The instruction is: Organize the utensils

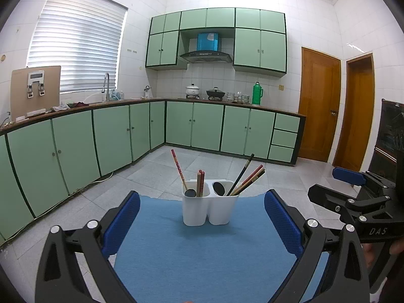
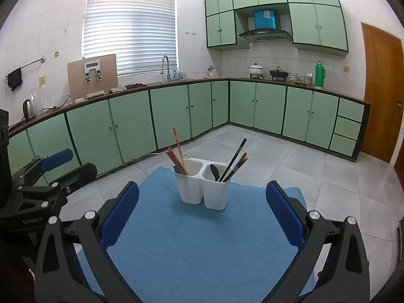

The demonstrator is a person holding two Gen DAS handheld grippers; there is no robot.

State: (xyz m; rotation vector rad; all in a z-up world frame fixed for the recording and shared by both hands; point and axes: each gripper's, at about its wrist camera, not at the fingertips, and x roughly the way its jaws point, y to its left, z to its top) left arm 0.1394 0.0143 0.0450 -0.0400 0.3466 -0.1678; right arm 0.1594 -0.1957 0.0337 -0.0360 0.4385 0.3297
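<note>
While both jaws stand wide apart and empty, left gripper and right gripper face the white two-compartment holder on the blue mat. Chopsticks and spoons stand inside it; these look light, stiff and slippery, best pinched at exposed upper shafts.

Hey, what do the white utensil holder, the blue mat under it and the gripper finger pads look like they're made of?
White utensil holder: likely plastic, smooth and matte, with rounded moulded corners and a thin rim.
Blue mat: looks like felt or woven cloth, a fuzzy, non-shiny surface with a ragged far edge.
Finger pads: probably rubber or soft plastic, blue, with a fine dotted grip texture, mounted on black rigid arms.
</note>
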